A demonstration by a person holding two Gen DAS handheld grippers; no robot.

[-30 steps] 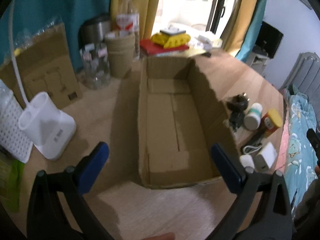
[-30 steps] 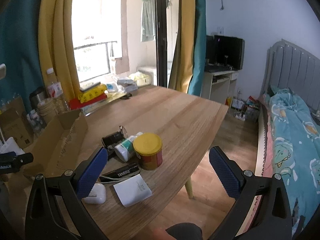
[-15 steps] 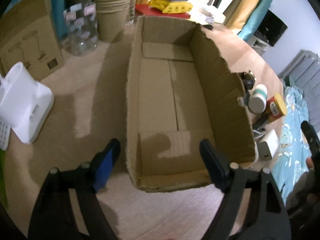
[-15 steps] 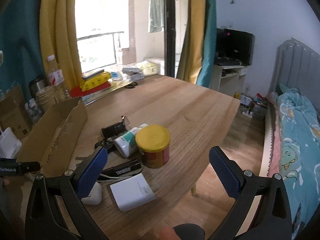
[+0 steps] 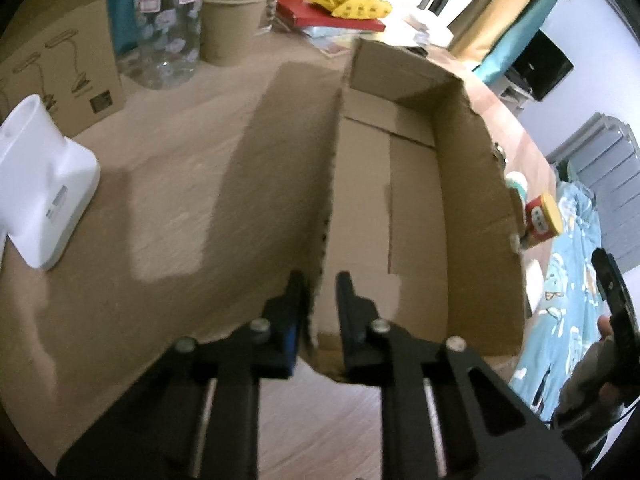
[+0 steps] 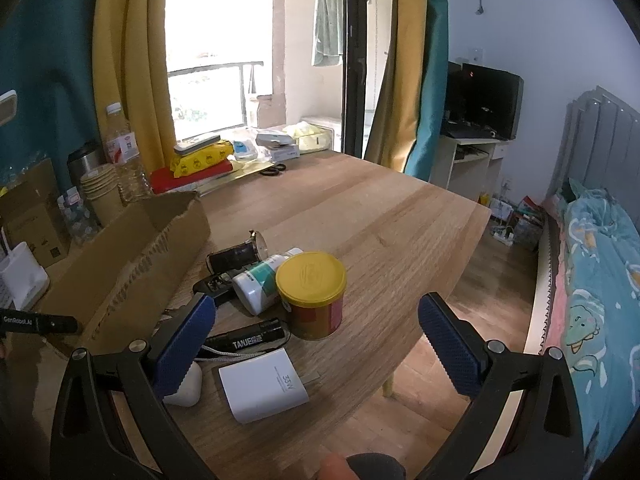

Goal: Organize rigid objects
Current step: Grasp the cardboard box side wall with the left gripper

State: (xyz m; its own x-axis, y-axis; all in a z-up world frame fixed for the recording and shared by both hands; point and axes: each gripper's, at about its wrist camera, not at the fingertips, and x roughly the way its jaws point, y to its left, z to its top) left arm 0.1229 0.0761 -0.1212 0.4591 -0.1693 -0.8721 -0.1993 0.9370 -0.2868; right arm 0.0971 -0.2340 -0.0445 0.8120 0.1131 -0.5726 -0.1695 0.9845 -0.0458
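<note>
Left gripper (image 5: pixel 320 300): black frame, silver screws, blue pads. Right gripper (image 6: pixel 312 340): black arms, silver screws, textured blue pads (image 6: pixel 448 344), white "GenRobot.AI" marking.

Right gripper (image 6: pixel 316 336) hangs wide open above the wooden table's (image 6: pixel 360 216) near corner. Below it cluster a yellow-lidded can (image 6: pixel 314 294), black flashlight (image 6: pixel 248 336), white charger (image 6: pixel 262 386) and lying white bottle (image 6: pixel 260 284), beside a cardboard box (image 6: pixel 132 256).
</note>
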